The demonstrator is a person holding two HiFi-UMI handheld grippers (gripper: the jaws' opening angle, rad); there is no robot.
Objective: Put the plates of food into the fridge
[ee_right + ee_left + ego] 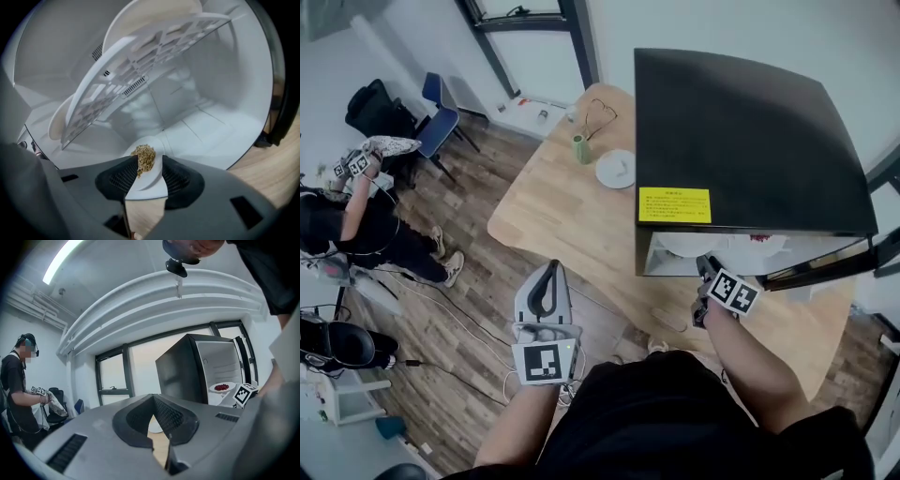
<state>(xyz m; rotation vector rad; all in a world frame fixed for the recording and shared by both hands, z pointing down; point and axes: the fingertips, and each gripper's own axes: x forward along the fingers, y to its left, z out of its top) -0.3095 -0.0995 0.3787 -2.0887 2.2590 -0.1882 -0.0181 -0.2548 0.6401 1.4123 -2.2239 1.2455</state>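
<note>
One food plate [151, 183] btwn parted R claw [149, 163], on fridge [220, 127] floor

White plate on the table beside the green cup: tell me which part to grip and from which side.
Best grip the white plate by its near rim, one jaw over, one under: it lies flat, so only the rim offers a bite. Come from your side; the green cup crowds its far left and the fridge its right.
</note>
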